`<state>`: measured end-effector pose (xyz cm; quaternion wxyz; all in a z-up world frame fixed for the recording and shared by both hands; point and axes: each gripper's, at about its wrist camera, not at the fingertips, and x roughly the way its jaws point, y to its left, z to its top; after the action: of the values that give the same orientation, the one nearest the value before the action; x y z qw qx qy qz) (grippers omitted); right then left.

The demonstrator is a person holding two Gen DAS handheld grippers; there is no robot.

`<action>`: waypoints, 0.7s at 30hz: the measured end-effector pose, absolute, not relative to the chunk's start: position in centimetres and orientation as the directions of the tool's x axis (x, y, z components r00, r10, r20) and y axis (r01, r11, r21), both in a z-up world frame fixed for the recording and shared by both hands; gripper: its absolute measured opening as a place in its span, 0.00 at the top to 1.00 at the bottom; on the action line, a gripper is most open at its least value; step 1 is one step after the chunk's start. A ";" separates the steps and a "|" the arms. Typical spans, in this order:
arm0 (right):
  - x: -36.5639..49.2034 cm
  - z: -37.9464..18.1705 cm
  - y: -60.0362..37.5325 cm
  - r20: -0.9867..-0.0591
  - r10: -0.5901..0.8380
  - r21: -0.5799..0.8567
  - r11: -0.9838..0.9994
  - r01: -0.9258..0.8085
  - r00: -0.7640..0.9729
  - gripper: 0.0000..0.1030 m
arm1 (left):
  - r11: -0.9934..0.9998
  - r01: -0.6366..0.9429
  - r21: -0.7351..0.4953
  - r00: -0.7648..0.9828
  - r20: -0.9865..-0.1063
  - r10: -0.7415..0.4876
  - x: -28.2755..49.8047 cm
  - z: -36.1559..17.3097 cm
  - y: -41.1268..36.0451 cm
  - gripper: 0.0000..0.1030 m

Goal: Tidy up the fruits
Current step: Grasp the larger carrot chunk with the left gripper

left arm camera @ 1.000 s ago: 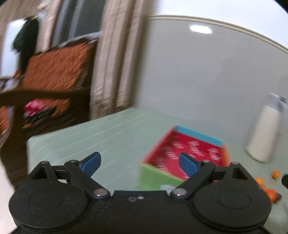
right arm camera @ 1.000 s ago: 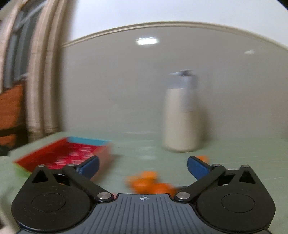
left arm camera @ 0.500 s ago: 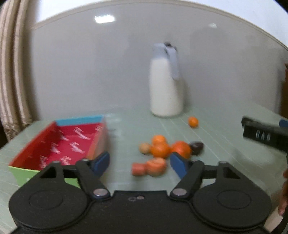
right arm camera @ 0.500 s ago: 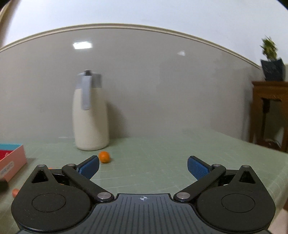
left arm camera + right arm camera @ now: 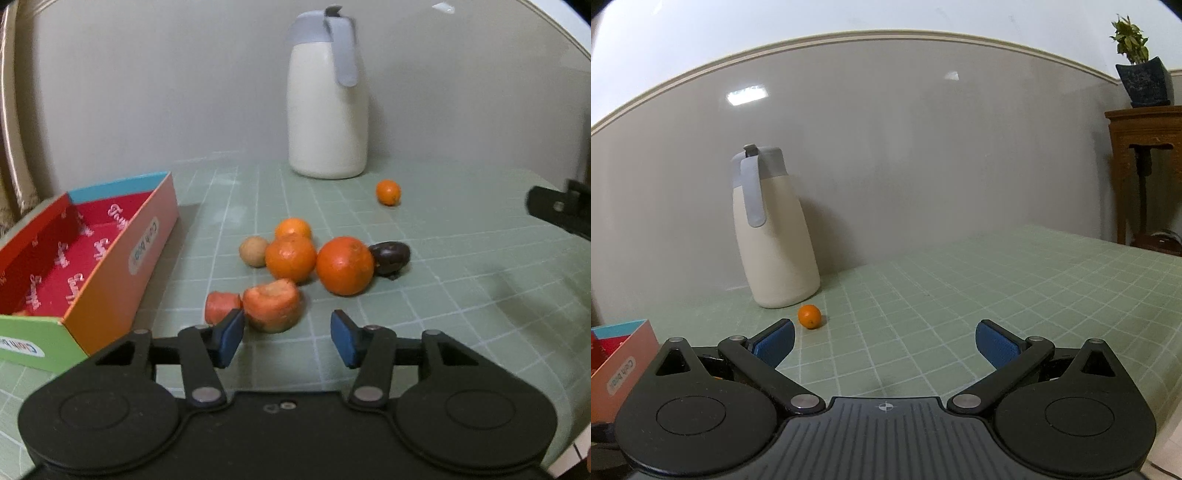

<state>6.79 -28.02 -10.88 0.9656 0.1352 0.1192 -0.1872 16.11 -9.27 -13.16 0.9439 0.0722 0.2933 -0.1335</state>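
Note:
In the left wrist view a cluster of fruit lies on the green gridded table point(image 5: 461, 258): a large orange point(image 5: 344, 265), two smaller oranges point(image 5: 290, 257), a tan round fruit point(image 5: 253, 251), a dark purple fruit point(image 5: 390, 253) and two reddish-orange pieces point(image 5: 271, 304). A small orange point(image 5: 388, 192) lies apart near the jug; it also shows in the right wrist view point(image 5: 809, 316). A colourful open box point(image 5: 74, 258) stands at the left. My left gripper point(image 5: 287, 338) is open and empty just short of the reddish pieces. My right gripper point(image 5: 884, 343) is open and empty.
A cream jug with a grey lid point(image 5: 328, 96) stands at the back by the wall; it also shows in the right wrist view point(image 5: 774, 229). A wooden side table with a potted plant point(image 5: 1145, 147) is at the far right. The right gripper's edge point(image 5: 561, 212) shows in the left view.
The left gripper swung right from the chair and box, then closer to the fruit cluster. The right gripper panned right, away from the box and fruit pile.

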 end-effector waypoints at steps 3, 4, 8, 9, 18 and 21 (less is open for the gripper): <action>6.8 -11.0 -27.9 -0.288 -0.320 0.221 0.895 0.388 0.903 0.00 | 0.960 0.274 0.053 0.791 -0.580 -0.194 17.0 -13.2 -9.2 0.58; 6.8 -11.0 -27.9 -0.291 -0.317 0.226 0.894 0.386 0.903 0.00 | 0.961 0.272 0.054 0.789 -0.584 -0.190 17.2 -13.2 -9.3 0.58; 7.1 -11.1 -28.0 -0.308 -0.299 0.244 0.893 0.379 0.903 0.00 | 0.962 0.270 0.050 0.784 -0.591 -0.190 18.0 -13.4 -9.7 0.59; 7.1 -11.1 -28.0 -0.310 -0.297 0.250 0.891 0.379 0.903 0.00 | 0.962 0.269 0.049 0.786 -0.589 -0.189 18.1 -13.4 -9.8 0.60; 7.2 -11.1 -27.5 -0.311 -0.296 0.243 0.894 0.376 0.903 0.00 | 0.961 0.272 0.052 0.804 -0.560 -0.197 17.3 -13.1 -9.4 0.74; 7.3 -11.1 -27.4 -0.312 -0.294 0.237 0.897 0.374 0.903 0.00 | 0.965 0.255 0.067 0.839 -0.511 -0.186 16.7 -12.4 -9.0 0.74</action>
<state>7.32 -27.36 -11.13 0.9643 0.1474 0.1354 -0.1731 16.68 -8.99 -12.36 0.9567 0.0664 0.2591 -0.1151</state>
